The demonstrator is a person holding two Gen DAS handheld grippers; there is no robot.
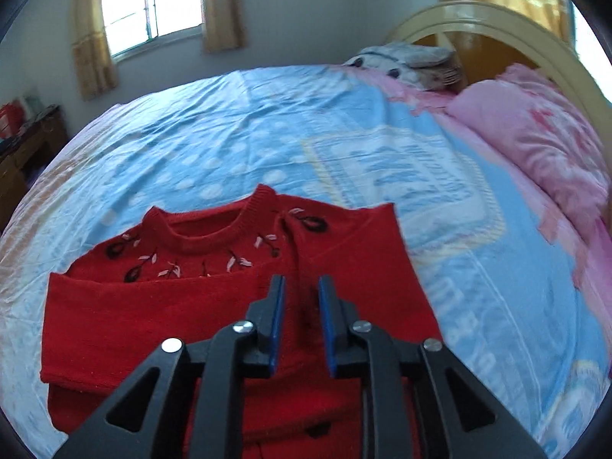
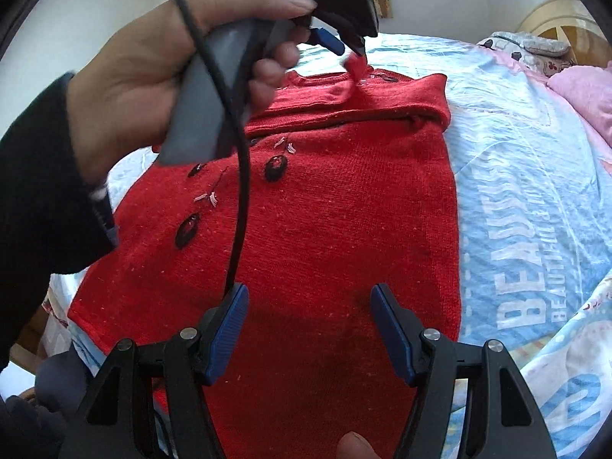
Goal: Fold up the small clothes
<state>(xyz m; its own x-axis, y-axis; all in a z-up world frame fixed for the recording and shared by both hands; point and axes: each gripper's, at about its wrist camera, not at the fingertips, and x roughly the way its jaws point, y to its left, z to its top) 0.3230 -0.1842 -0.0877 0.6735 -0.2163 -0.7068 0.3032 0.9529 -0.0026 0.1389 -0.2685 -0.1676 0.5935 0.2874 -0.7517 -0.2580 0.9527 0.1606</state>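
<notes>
The bed (image 1: 267,122) carried a blue sheet (image 1: 478,267), and the red sweater (image 2: 325,229) lay flat on it. The right tool (image 2: 309,329) stood wide above it. The left tool (image 1: 302,329) was narrowly parted, holding nothing.

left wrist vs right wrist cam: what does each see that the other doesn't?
Left wrist only: the window with curtains, a dark cabinet at the left edge, and its own left hand-held gripper close over the knit.

Right wrist only: the person's left hand gripping the other handle, its black cable, and the open right hand-held gripper.

Both: the red sweater on the blue bedsheet, pink pillow, headboard.
</notes>
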